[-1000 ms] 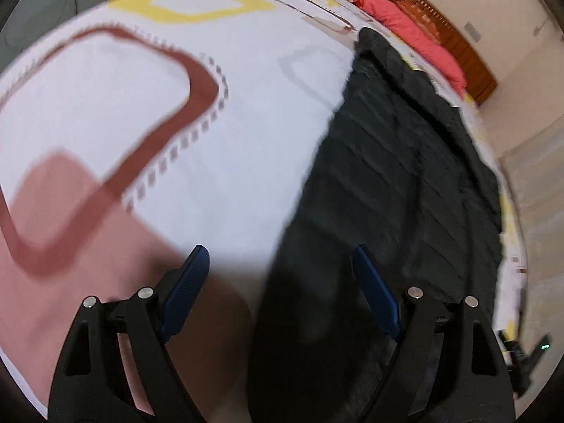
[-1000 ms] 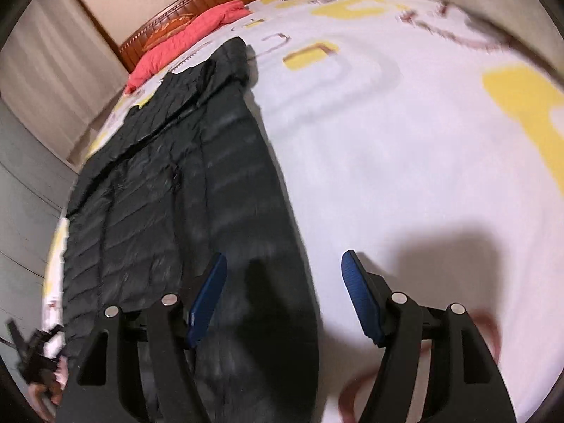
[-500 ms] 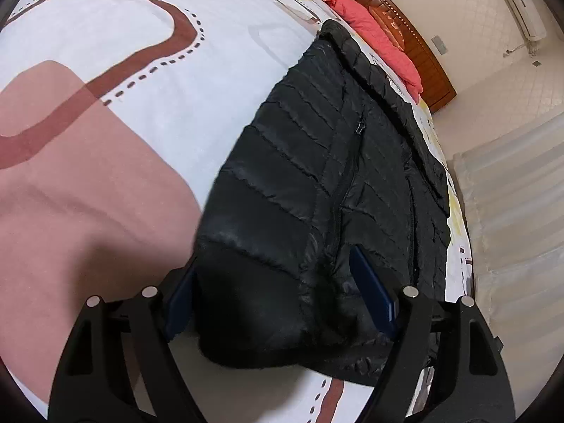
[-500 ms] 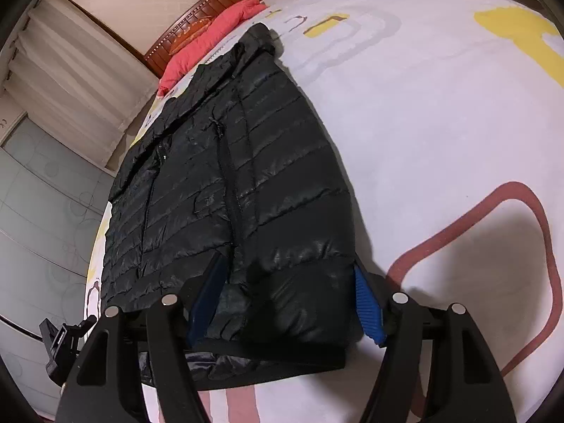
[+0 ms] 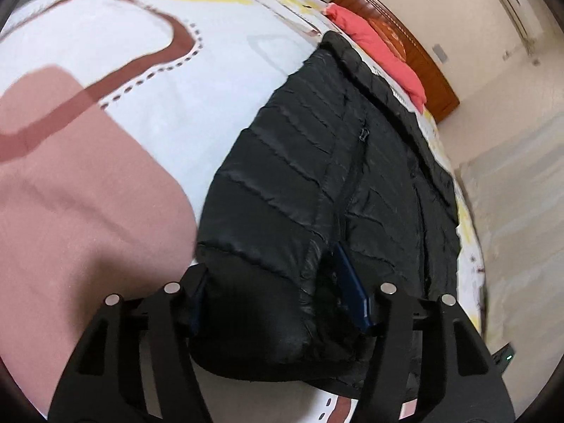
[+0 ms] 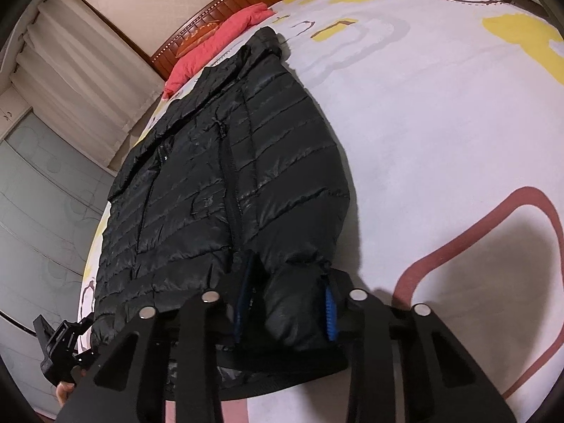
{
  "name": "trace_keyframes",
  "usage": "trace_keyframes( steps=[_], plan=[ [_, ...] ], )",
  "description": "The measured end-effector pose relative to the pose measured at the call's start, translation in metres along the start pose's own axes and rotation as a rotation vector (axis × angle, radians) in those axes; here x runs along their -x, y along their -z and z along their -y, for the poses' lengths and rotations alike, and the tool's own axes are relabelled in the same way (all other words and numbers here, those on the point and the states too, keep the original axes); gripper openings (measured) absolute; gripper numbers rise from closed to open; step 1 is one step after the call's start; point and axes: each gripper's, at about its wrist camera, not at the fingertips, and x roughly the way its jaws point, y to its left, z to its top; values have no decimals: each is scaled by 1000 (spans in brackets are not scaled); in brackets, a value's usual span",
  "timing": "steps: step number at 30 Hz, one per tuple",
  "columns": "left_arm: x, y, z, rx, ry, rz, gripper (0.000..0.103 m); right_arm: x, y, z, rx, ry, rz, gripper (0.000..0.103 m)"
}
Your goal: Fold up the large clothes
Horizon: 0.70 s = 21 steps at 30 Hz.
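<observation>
Two grippers are set at the near hem of a black jacket [image 6: 225, 183], which lies lengthwise along one side edge of the bed [image 6: 440, 134], collar toward the headboard [image 6: 225, 24] and the red pillow [image 6: 211, 46]. The jaws of both have just been closing, with padded cloth between them. The right gripper [image 6: 285, 308] is drawn in narrow and is pinched on the hem corner nearer the bed's middle; the left gripper [image 5: 278, 296] is held wider, its pads pressed into a thick bunch of hem. The step in hand is judged to be the taking of the hem for the first fold. Next, both corners would likely need to be raised together and carried toward the collar, level, so that the slippery padding is not let slip. Wide open sheet is left on the jacket's inner side; on the other side the bed's edge and the curtains [image 6: 81, 70] are near, so little room is given there.
</observation>
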Motion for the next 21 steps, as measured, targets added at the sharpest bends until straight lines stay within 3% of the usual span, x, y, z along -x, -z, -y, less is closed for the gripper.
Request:
trace_keyframes(
  steps=[2, 3, 7, 12, 21],
  plan=[
    [1, 0, 0, 15, -13, 11, 54, 0, 1, 0, -5, -14, 1, 26],
    [1, -1, -4, 32, -21, 11, 43, 0, 2, 1, -12, -30, 3, 23],
    [5, -3, -12, 78, -8, 16, 21, 2, 3, 3, -41, -76, 3, 18],
    [18, -6, -4, 53, 2, 46, 15, 15, 0, -3, -49, -129, 35, 16],
    [55, -20, 16, 23, 115, 110, 12, 51, -7, -25, -23, -235, 115, 14]
  ],
)
